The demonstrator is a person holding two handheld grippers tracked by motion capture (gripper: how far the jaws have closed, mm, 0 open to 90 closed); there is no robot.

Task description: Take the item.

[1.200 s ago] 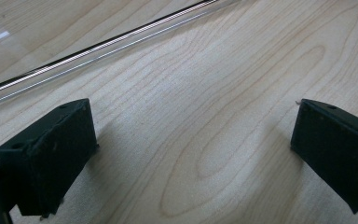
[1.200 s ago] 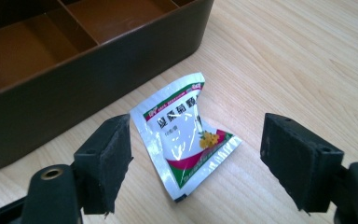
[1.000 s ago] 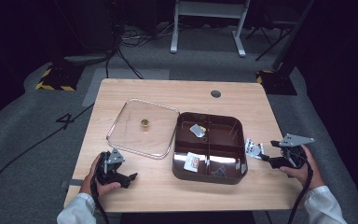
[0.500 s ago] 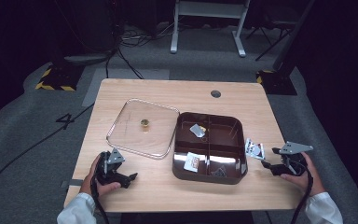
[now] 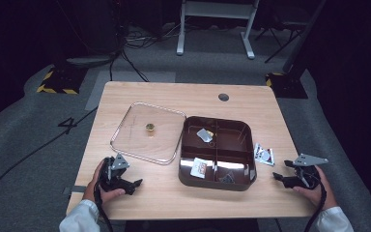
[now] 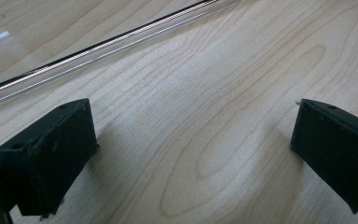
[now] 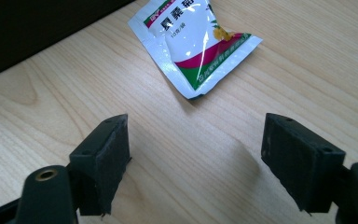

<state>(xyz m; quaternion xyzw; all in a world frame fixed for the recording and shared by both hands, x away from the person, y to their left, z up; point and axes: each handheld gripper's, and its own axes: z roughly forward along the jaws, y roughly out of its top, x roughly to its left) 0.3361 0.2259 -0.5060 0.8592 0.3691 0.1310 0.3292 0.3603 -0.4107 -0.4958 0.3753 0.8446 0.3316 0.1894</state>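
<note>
While the worktop carries a brown box with its clear lid beside it, the step in hand looks like reaching for the sachet, which lies flat just right of the box. Both the right gripper and the left gripper are released, jaws wide. Next, the right should advance and straddle the sachet: small, glossy, white, red and green, crimped.

We see the left gripper resting near the clear lid, and the right gripper near a sachet beside the brown box.
</note>
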